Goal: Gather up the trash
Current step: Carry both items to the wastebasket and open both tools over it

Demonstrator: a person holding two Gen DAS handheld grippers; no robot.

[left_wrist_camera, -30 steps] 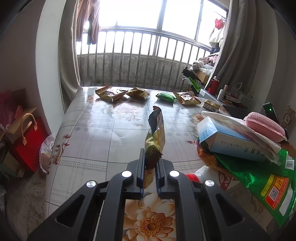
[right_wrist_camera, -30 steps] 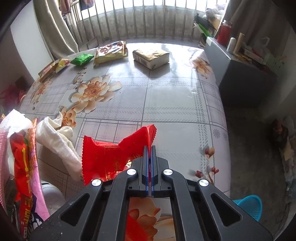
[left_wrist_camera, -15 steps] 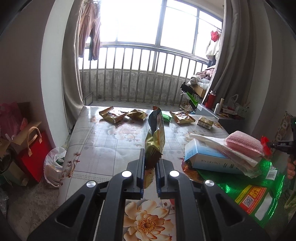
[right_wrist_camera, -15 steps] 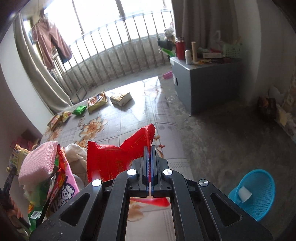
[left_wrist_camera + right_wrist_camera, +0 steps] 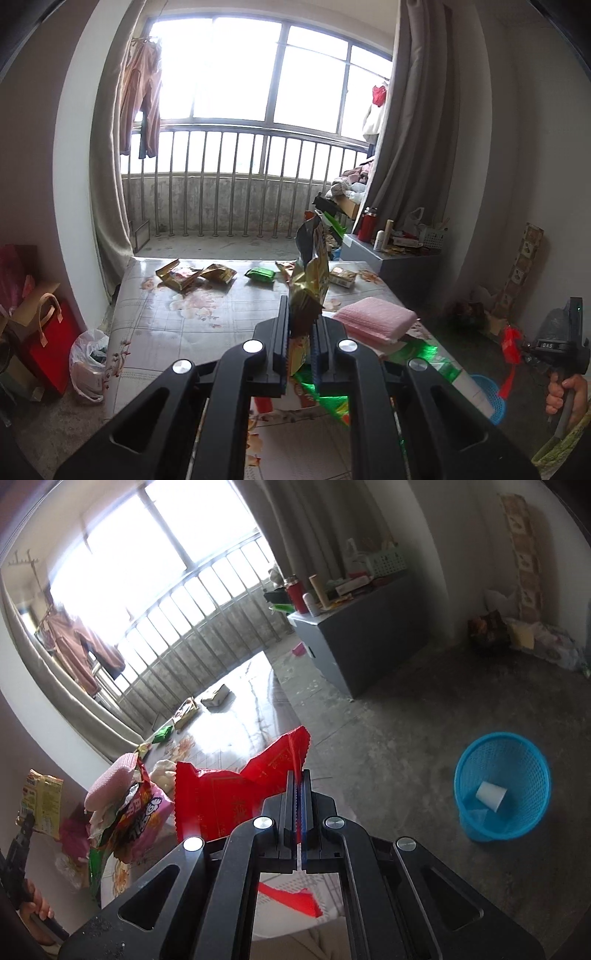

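- A gold wrapper [image 5: 308, 284] was clamped in the left claw [image 5: 300, 332], a red wrapper [image 5: 236, 794] in the right claw [image 5: 299, 805].
- A white cup [image 5: 490, 794] was already lying in the blue basket [image 5: 517, 812]; several wrappers [image 5: 177, 275] remained on the desk [image 5: 177, 332].

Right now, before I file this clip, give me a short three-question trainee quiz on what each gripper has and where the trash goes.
1. What does the right gripper hold?
2. True or false: the blue basket on the floor is empty.
3. The left gripper has its jaws closed on: A) green packet B) gold snack bag C) pink sponge

Key: 1. A red wrapper. 2. False; a white cup lies inside. 3. B.
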